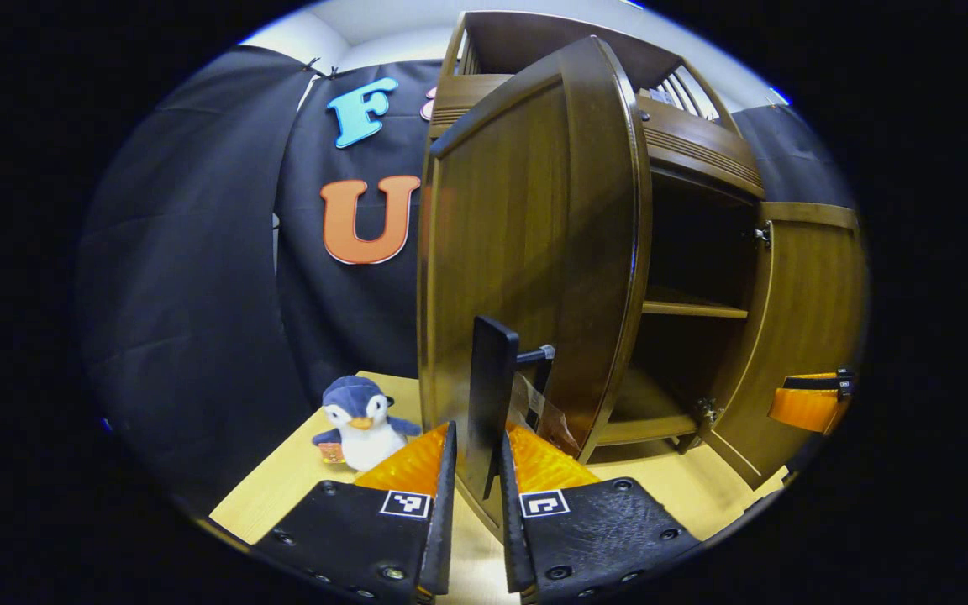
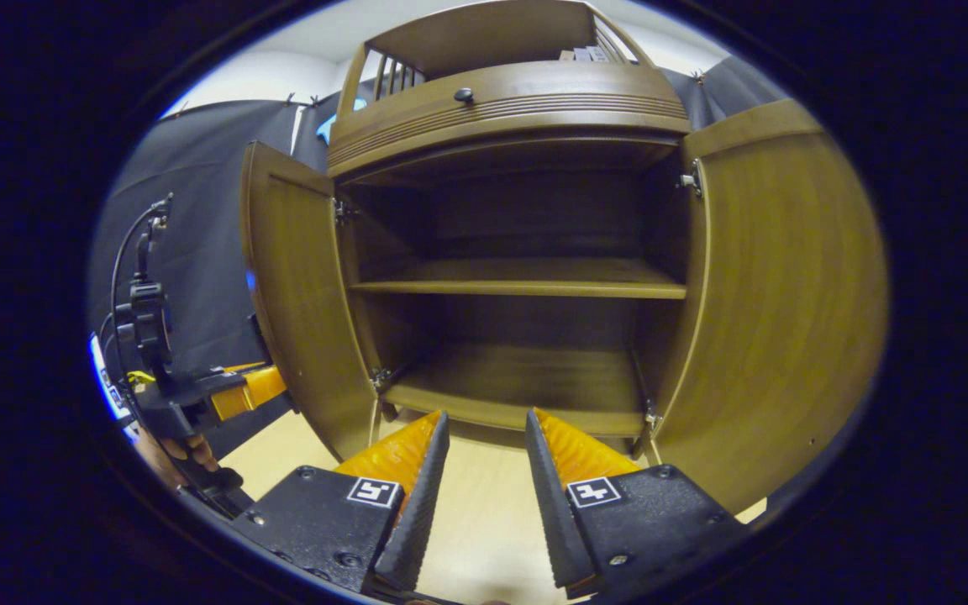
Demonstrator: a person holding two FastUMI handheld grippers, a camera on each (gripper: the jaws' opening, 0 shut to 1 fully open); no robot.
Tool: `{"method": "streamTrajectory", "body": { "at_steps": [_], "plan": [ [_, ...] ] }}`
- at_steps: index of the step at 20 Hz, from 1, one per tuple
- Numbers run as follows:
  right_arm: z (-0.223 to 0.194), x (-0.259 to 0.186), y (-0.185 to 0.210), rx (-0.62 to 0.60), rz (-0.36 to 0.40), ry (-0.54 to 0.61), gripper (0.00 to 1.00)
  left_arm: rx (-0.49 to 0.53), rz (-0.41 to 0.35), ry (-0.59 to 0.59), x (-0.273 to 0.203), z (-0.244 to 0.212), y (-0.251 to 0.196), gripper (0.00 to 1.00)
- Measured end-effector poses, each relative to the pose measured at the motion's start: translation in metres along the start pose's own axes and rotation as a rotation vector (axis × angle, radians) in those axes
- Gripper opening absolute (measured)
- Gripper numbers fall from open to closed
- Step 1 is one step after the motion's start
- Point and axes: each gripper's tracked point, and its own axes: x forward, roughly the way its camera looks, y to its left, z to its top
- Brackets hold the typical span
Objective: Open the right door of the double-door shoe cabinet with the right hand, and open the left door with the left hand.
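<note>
In the left gripper view the left claw [image 1: 476, 470] was clamped on the black handle [image 1: 491, 395] of the open left door [image 1: 526, 252] at frame centre, while the right claw [image 2: 484, 470] stood apart, empty, before the open shoe cabinet [image 2: 518, 286], its right door [image 2: 778, 294] swung wide at right.

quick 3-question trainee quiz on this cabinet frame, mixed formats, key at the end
1. True or false: the left gripper has its fingers around the black handle of the left door.
2. The right gripper is: A) shut on the right door B) open, holding nothing C) resting on the shelf.
3. Fill in: the toy on the table beside the cabinet is a plush ____.

Key: 1 true; 2 B; 3 penguin.
</note>
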Motion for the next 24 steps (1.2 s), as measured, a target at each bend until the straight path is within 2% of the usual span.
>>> {"method": "streamTrajectory", "body": {
  "at_steps": [4, 11, 12, 13, 14, 16, 20, 24],
  "plan": [
    [0.001, 0.003, 0.008, -0.003, 0.012, -0.001, 0.60, 0.003, 0.006, -0.010, -0.007, 0.002, 0.006, 0.24],
    [0.001, 0.008, 0.014, -0.011, 0.015, -0.002, 0.60, -0.021, 0.070, -0.014, -0.010, 0.004, 0.022, 0.24],
    [0.001, 0.008, 0.014, -0.012, 0.014, -0.001, 0.60, -0.020, 0.089, -0.012, -0.009, 0.004, 0.024, 0.33],
    [0.001, 0.008, 0.015, -0.012, 0.017, 0.001, 0.60, -0.028, 0.101, -0.009, -0.008, 0.003, 0.024, 0.24],
    [0.001, 0.009, 0.015, -0.014, 0.016, 0.001, 0.59, -0.035, 0.113, -0.013, -0.010, 0.006, 0.023, 0.24],
    [0.001, 0.010, 0.017, -0.018, 0.018, 0.003, 0.59, -0.046, 0.121, -0.014, -0.006, 0.002, 0.024, 0.18],
    [0.004, 0.012, 0.022, -0.023, 0.026, 0.001, 0.61, -0.028, 0.100, -0.009, -0.010, 0.003, 0.024, 0.19],
    [0.004, 0.016, 0.026, -0.024, 0.033, 0.000, 0.59, -0.025, 0.127, 0.007, -0.013, 0.000, 0.032, 0.18]
  ]
}}
